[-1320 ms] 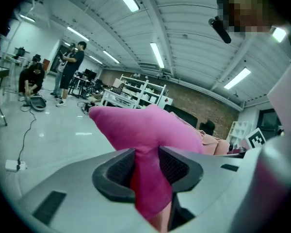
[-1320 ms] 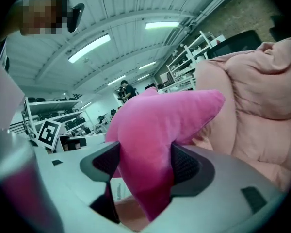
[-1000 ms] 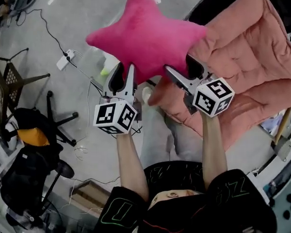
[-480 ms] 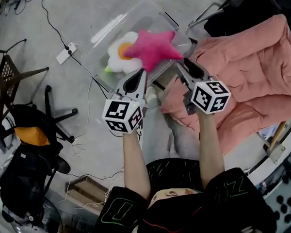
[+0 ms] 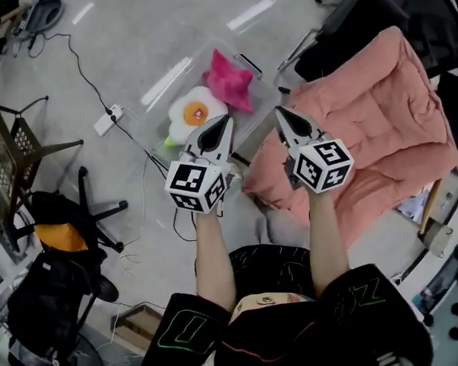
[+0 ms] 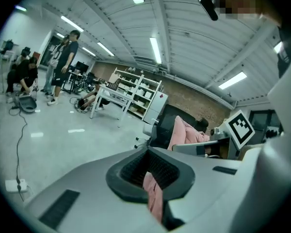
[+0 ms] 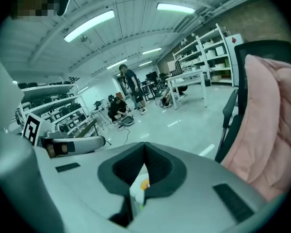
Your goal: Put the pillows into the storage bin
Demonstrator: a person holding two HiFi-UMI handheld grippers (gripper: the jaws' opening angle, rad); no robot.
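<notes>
Pillows: pink star pillow (image 5: 230,80) and white flower pillow (image 5: 191,111) lie inside clear storage bin (image 5: 172,73). Left gripper (image 5: 224,120) jaws pressed together, empty; right gripper (image 5: 279,113) jaws just closed on nothing. Pink cushion (image 5: 382,113) on chair possibly left.

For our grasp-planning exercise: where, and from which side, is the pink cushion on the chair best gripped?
Probably the near edge of the pink cushion, pinching a quilted fold from the person's side: it is wide, soft and draped over the chair.
</notes>
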